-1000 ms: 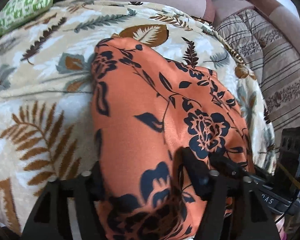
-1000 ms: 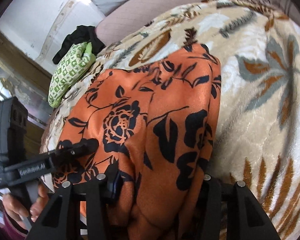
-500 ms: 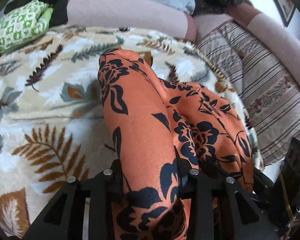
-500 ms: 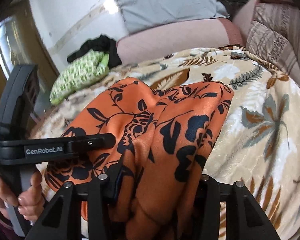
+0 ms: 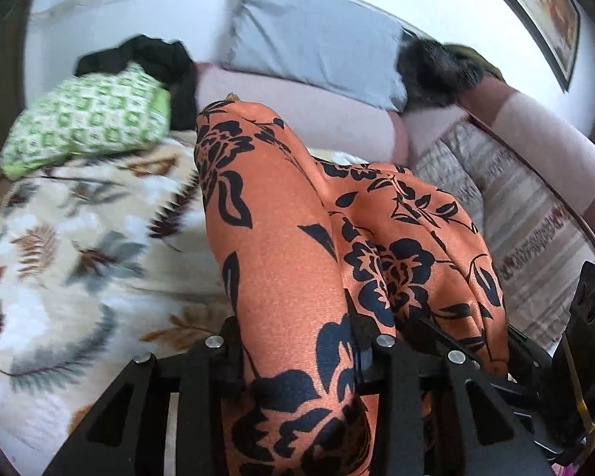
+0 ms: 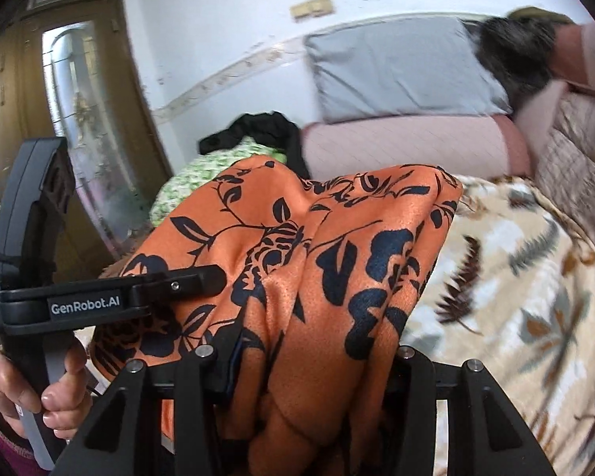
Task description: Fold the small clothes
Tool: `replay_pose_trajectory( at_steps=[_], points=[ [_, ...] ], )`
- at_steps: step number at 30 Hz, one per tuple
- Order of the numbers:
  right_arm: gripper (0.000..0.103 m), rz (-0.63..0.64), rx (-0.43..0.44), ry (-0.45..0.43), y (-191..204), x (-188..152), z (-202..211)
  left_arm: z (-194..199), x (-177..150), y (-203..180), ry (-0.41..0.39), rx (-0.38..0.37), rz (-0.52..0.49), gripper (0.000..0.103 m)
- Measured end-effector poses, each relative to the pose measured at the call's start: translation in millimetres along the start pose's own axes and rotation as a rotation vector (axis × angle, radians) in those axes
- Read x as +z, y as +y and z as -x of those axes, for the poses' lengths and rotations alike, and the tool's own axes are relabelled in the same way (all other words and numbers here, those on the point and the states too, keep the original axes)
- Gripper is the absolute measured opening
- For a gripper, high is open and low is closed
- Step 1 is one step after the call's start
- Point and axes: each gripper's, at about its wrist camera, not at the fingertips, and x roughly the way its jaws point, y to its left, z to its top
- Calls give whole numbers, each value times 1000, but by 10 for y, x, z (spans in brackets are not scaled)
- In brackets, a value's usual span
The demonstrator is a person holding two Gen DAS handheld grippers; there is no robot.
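An orange garment with black flowers (image 5: 281, 246) hangs bunched between both grippers, lifted off the leaf-patterned blanket (image 5: 79, 238). My left gripper (image 5: 297, 341) is shut on a thick fold of it, and the cloth runs up and away from the jaws. In the right wrist view the same garment (image 6: 337, 246) drapes forward from my right gripper (image 6: 313, 361), which is shut on a wide bundle of it. The left gripper's black body (image 6: 99, 301) shows at the left there, held by a person's hand (image 6: 27, 388). The far hem is hidden behind the folds.
A green patterned cloth (image 5: 87, 123) and a black garment (image 5: 154, 59) lie at the blanket's far left. A grey pillow (image 5: 317, 47) leans on a pink padded back (image 5: 317, 119). A striped quilt (image 5: 535, 218) lies to the right. A wooden door (image 6: 79, 119) stands at the left.
Both grippers rose and tilted up with the garment, lifting it off the blanket. The left jaws narrowed onto a fold of the cloth. Pillow and wall came into view.
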Motion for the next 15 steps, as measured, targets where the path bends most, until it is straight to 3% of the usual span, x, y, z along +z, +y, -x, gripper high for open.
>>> replay_pose_trajectory(
  at_steps=[8,15],
  points=[
    [50,32,137,2,573,218,-453,293,88,673,-56,113,79,37],
    [50,71,201,21,1063,277,-811,432,141,1187,-75,187,125,37]
  ],
)
